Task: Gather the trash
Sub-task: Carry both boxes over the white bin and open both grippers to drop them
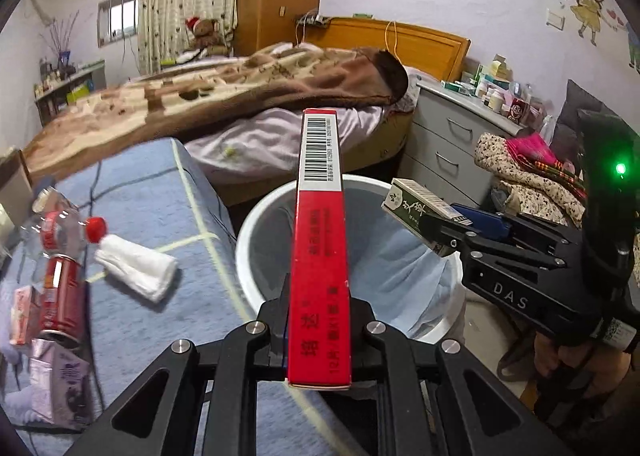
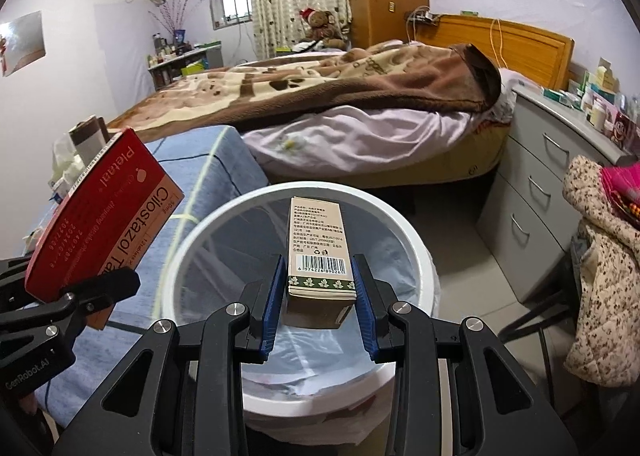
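Note:
My left gripper [image 1: 318, 308] is shut on a flat red medicine box [image 1: 320, 256], held edge-up above the near rim of the white trash bin [image 1: 256, 224]. The red box also shows in the right wrist view [image 2: 100, 216]. My right gripper [image 2: 320, 288] is shut on a small tan and green box [image 2: 320, 252], held over the bin's opening [image 2: 416, 252]. That box and gripper show from the side in the left wrist view [image 1: 416, 208]. A clear liner lines the bin.
On the blue-covered surface [image 1: 152, 192] at left lie a clear bottle with a red cap [image 1: 60, 228], a red can [image 1: 60, 300], a crumpled white tissue [image 1: 136, 268] and small cartons [image 1: 60, 388]. A bed [image 2: 340, 104], grey drawers [image 2: 536, 192] and a clothes pile [image 2: 604, 256] surround the bin.

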The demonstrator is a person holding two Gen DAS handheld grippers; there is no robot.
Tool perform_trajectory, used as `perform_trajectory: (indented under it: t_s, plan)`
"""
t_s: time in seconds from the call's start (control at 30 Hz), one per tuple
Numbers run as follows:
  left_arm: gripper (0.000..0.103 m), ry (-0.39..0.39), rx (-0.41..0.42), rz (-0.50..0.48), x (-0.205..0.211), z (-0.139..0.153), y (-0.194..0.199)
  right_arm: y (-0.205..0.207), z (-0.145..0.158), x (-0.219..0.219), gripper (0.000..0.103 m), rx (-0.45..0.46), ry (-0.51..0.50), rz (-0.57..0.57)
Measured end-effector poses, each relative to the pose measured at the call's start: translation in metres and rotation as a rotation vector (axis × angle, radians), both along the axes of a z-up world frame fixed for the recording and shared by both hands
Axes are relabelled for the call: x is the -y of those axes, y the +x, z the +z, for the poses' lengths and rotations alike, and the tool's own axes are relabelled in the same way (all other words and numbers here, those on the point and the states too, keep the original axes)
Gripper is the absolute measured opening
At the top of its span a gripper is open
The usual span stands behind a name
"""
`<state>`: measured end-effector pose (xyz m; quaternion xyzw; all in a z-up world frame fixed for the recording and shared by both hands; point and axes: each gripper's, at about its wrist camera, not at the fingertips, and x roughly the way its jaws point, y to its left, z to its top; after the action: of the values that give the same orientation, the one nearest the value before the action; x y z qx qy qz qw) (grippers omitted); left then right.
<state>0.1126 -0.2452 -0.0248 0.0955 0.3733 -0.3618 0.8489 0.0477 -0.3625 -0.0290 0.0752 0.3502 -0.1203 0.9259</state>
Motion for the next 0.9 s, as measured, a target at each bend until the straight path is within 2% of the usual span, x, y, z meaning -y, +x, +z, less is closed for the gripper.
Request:
perform_trajectory:
  t_s: [0.27, 0.4, 0.43, 0.47, 0.5, 0.57, 0.9]
  plan:
    - [0.018, 0.001, -0.038, -0.016, 0.019, -0.011, 0.012, 0.006, -0.008, 0.009, 0.035, -0.046, -0.002, -0.017]
    - [0.043, -0.001, -0.040, -0.020, 0.019, -0.013, 0.014, 0.007, -0.011, 0.016, 0.036, -0.059, 0.009, -0.035]
    - [0.044, -0.003, -0.041, -0.017, 0.018, -0.013, 0.015, 0.007, -0.011, 0.016, 0.036, -0.063, 0.011, -0.034]
    - [0.044, -0.006, -0.042, -0.016, 0.017, -0.012, 0.015, 0.007, -0.012, 0.015, 0.041, -0.067, 0.007, -0.035]
    - [0.044, -0.009, -0.044, -0.009, 0.015, -0.012, 0.016, 0.009, -0.012, 0.016, 0.052, -0.068, 0.005, -0.037]
    - [0.047, -0.011, -0.040, 0.001, 0.012, -0.011, 0.017, 0.006, -0.010, 0.014, 0.062, -0.058, 0.005, -0.035]
    - [0.050, -0.048, -0.022, 0.066, -0.023, 0.002, 0.018, 0.008, 0.000, 0.003, 0.062, -0.029, 0.008, -0.029]
